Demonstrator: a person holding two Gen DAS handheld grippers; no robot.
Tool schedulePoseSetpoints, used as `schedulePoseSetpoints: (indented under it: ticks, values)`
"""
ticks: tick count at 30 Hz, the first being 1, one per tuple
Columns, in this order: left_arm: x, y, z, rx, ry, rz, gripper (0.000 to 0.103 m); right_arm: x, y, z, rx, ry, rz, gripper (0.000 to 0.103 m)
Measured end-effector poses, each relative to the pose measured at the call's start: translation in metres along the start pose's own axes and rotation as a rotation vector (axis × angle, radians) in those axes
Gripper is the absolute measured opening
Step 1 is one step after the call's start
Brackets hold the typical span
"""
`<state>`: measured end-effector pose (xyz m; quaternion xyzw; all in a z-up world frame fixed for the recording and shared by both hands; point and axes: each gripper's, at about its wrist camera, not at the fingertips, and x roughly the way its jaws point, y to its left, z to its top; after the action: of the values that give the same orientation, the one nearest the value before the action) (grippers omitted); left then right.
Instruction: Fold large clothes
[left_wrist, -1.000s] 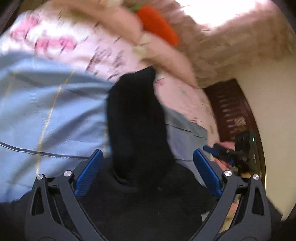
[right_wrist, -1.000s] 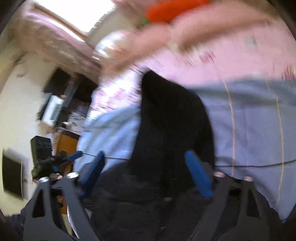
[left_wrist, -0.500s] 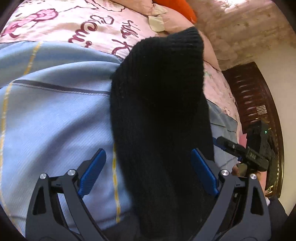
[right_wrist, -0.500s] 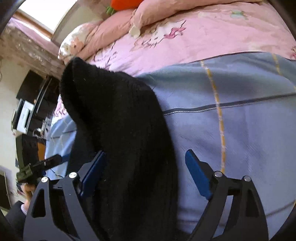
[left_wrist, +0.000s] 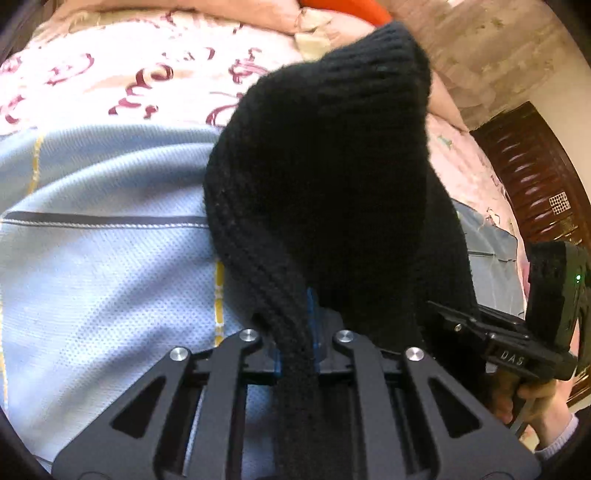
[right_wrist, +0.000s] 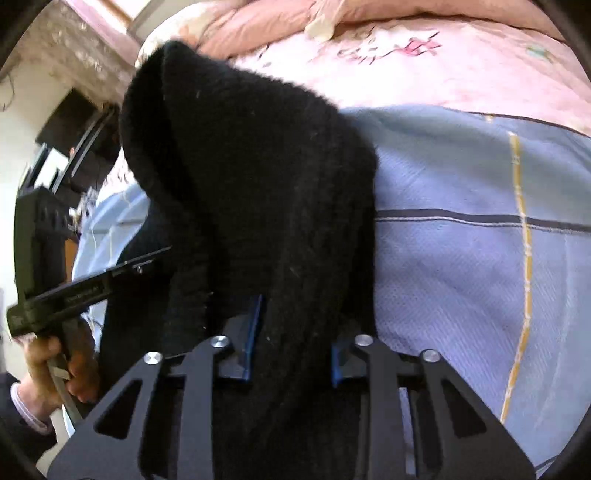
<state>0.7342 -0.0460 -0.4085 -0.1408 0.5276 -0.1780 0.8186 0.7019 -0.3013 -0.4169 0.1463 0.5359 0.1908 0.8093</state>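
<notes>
A bed is seen under both claws, covered by a light blue sheet (left_wrist: 110, 280) with yellow and dark stripes, and behind it a pink printed quilt (left_wrist: 122, 81) is spread. An orange object (left_wrist: 347, 5) is partly seen at the top edge of the left view, on the pink pillows. A dark wooden headboard (left_wrist: 532, 184) stands at the right side of the left view, and dark furniture (right_wrist: 81, 122) is seen by the wall at the left of the right view.

The black knitted garment (left_wrist: 325, 177) is lifted above the blue sheet and fills the middle of both views, so much of the bed behind it is hidden. The left claw (left_wrist: 297, 332) is closed on a ribbed edge of the garment; its blue pads are pressed against the fabric. The right claw (right_wrist: 291, 343) is also closed on the garment (right_wrist: 251, 177), a thicker bundle being held between its pads. In the left view the right claw (left_wrist: 491, 332) is seen just beside the fabric at the right, held by a hand (left_wrist: 532, 402). In the right view the left claw (right_wrist: 92, 284) is seen at the left, held by the other hand (right_wrist: 55, 365).

Open blue sheet is seen to the left of the left claw and to the right of the right claw.
</notes>
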Motion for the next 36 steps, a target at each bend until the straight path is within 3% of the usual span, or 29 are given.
schedulePoseSetpoints:
  ticks: [6,12,15,18,22,24,27,29,30,31,32,33,36]
  values:
    - [-0.041,-0.005,-0.002,-0.021,-0.105,-0.063,0.008,-0.043,0.023,-0.013,-0.088,-0.106,-0.026,0.015]
    - [-0.141,-0.061,-0.047,0.215,-0.271,-0.075,0.008,-0.142,0.061,-0.065,-0.162,-0.234,0.085,0.014]
    - [-0.190,-0.083,-0.093,0.294,-0.296,-0.140,0.008,-0.183,0.067,-0.113,-0.116,-0.256,0.159,0.014]
    - [-0.219,-0.097,-0.154,0.318,-0.244,-0.183,0.008,-0.207,0.070,-0.186,-0.030,-0.222,0.209,0.014]
    - [-0.230,-0.101,-0.251,0.363,-0.156,-0.195,0.009,-0.211,0.073,-0.295,0.126,-0.207,0.158,0.012]
    - [-0.222,-0.095,-0.292,0.364,-0.126,-0.172,0.011,-0.191,0.069,-0.353,0.212,-0.163,0.078,0.012]
    - [-0.196,-0.077,-0.346,0.366,-0.037,-0.058,0.029,-0.175,0.065,-0.394,0.347,-0.117,-0.031,0.016]
    - [-0.196,-0.075,-0.360,0.399,-0.057,-0.008,0.037,-0.181,0.065,-0.406,0.452,-0.132,-0.030,0.027]
    - [-0.197,-0.075,-0.361,0.412,-0.064,0.010,0.046,-0.188,0.067,-0.408,0.487,-0.138,-0.035,0.052]
    - [-0.199,-0.075,-0.361,0.415,-0.066,0.041,0.064,-0.194,0.070,-0.407,0.500,-0.134,-0.042,0.073]
    - [-0.203,-0.074,-0.357,0.409,-0.069,0.047,0.077,-0.205,0.077,-0.403,0.488,-0.124,-0.073,0.078]
    - [-0.210,-0.075,-0.356,0.406,-0.084,0.065,0.096,-0.212,0.083,-0.398,0.470,-0.117,-0.115,0.080]
    - [-0.247,-0.081,-0.352,0.474,-0.168,0.170,0.099,-0.236,0.100,-0.380,0.347,-0.095,-0.203,0.080]
